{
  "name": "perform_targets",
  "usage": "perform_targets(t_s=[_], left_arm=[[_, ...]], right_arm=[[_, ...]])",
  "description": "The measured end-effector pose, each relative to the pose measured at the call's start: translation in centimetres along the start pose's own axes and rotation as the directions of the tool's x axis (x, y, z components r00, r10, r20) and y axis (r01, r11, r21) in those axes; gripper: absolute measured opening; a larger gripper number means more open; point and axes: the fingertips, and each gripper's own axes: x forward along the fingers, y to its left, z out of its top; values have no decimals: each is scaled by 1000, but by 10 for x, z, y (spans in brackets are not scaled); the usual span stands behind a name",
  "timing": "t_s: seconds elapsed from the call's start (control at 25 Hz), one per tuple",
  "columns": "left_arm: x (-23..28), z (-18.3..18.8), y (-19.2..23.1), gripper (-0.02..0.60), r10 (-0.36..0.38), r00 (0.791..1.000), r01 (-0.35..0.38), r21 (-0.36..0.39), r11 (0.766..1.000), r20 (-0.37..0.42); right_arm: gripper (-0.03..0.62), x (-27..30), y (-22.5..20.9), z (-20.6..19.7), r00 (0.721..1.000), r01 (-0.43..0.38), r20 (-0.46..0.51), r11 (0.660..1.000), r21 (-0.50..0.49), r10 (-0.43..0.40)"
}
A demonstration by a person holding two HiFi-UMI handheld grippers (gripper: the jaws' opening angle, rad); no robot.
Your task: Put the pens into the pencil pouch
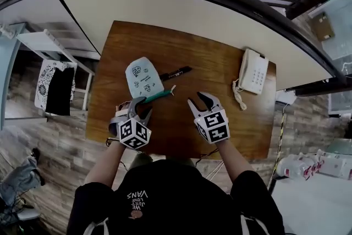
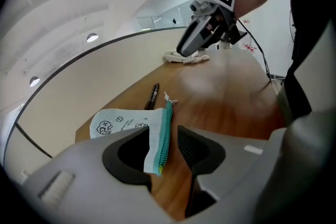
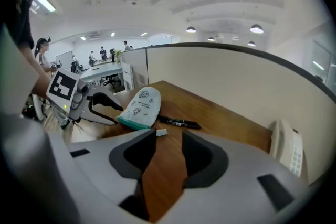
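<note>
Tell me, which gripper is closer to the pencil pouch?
Left. The left gripper has an edge of the pencil pouch between its open jaws; the right gripper stands apart beside it.

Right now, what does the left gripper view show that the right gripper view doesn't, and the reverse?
Only the left gripper view: the pouch with its zipper edge standing between the open left jaws, and the right gripper raised over the table. Only the right gripper view: the telephone body, the left gripper at the pouch's end, and people at distant desks. Both: pouch, black pen, wooden table.
</note>
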Motion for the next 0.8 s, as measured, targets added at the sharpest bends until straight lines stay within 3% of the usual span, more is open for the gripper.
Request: perform_targets(t_s=[0.2, 0.4, 0.6, 0.8], left_arm=[[18, -10, 1, 155, 6, 998, -5, 20, 1000, -61], [23, -18, 6, 153, 12, 995, -9, 32, 999, -100], [22, -16, 5, 113, 19, 995, -17, 22, 1000, -96], [21, -16, 6, 44, 29, 996, -29, 0, 1000, -85]], right_arm=[[126, 31, -21, -6, 997, -52, -57, 992, -119, 46], [126, 65, -40, -5, 994, -67, -108, 933, -353, 31], [127, 100, -57, -11, 987, -101, -158, 882, -461, 31], [127, 125, -62, -11, 979, -159, -186, 874, -460, 80]])
